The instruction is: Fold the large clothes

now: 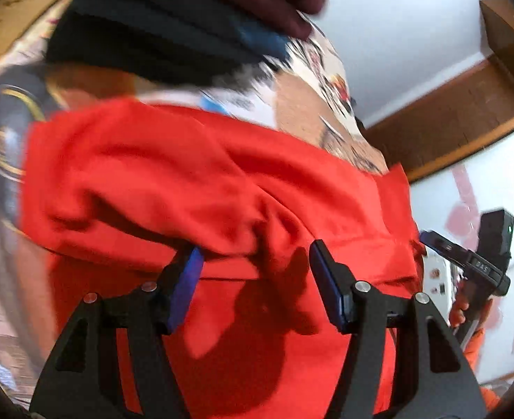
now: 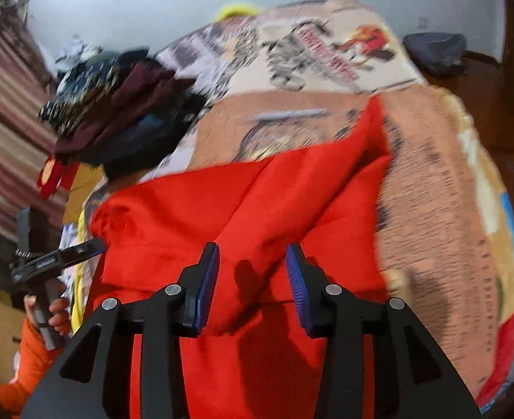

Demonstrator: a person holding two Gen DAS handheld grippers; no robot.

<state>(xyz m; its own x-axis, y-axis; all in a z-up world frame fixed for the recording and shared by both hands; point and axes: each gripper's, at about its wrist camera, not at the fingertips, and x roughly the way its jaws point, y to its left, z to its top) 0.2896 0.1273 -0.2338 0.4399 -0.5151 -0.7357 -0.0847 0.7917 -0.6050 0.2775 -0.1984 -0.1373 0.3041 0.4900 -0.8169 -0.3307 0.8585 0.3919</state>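
**Red garment partly doubled over, fold unfinished**

The red garment [image 2: 243, 209] lay bunched on the printed bedspread [image 2: 431, 192], nearest the person, with one flap thrown back across itself and a pointed corner sticking out toward the far right. Its surface was rumpled, and no edges were squared, so the fold looked only begun; flattening and at least one more fold appeared to remain.

The left gripper [image 1: 255, 262] hung over the garment's near hem with its jaws spread and nothing between them. The right gripper [image 2: 251, 272] was likewise parted above the cloth, holding nothing; the blur made it hard to tell whether either tip touched the fabric.

A heap of dark clothes [image 2: 117, 115], maroon and navy, sat at the bed's far left. Whether those were finished or waiting could not be told.
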